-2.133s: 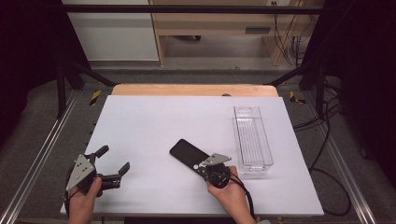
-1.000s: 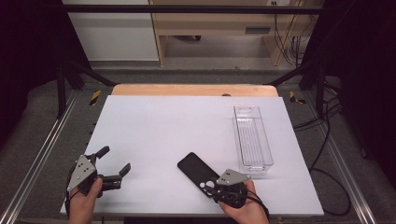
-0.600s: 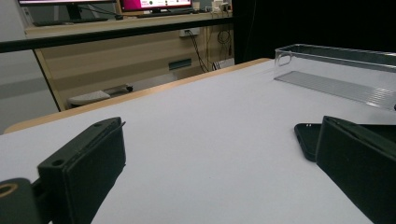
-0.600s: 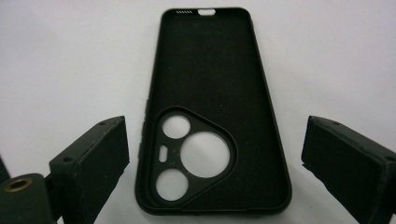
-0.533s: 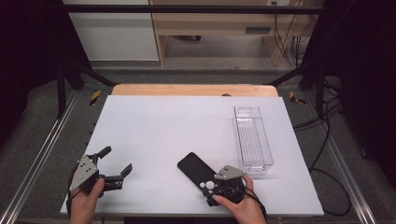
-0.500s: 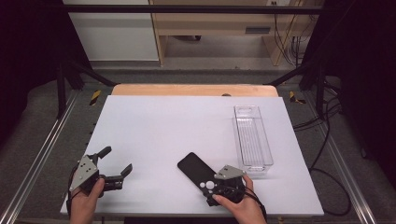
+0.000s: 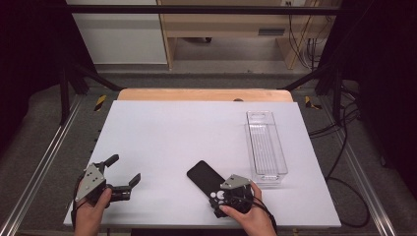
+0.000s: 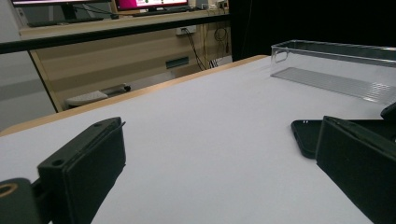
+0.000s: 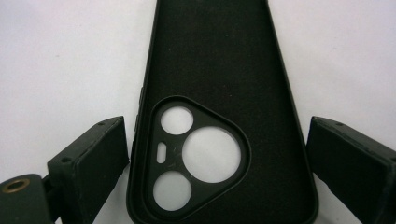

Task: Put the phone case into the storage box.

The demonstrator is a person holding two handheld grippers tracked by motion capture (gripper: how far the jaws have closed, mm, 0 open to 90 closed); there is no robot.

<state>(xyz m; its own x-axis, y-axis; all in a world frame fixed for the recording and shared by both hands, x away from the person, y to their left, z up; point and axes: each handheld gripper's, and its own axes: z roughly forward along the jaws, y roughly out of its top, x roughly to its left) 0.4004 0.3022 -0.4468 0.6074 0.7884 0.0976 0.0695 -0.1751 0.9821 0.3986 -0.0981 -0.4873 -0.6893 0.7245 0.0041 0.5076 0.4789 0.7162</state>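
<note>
The phone case [image 9: 219, 93] looks like soft matt black rubber or silicone, its inside faintly grainy, with clean-cut camera holes. The table top [image 7: 187, 132] is a smooth, matt pale sheet, edged at the far side by a bare light wood strip [image 7: 204, 94]. The bin [image 7: 265, 145] is clear glossy plastic with a ribbed floor. Both grippers' jaws are dull black plastic, and the left gripper [image 7: 120, 179] carries a flat grey plate

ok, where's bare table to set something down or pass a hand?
Free: the whole far half of the table left of the clear tray, plus the near middle between the left gripper and the phone case. Crowded: near right, where the right gripper straddles the case beside the tray.
</note>
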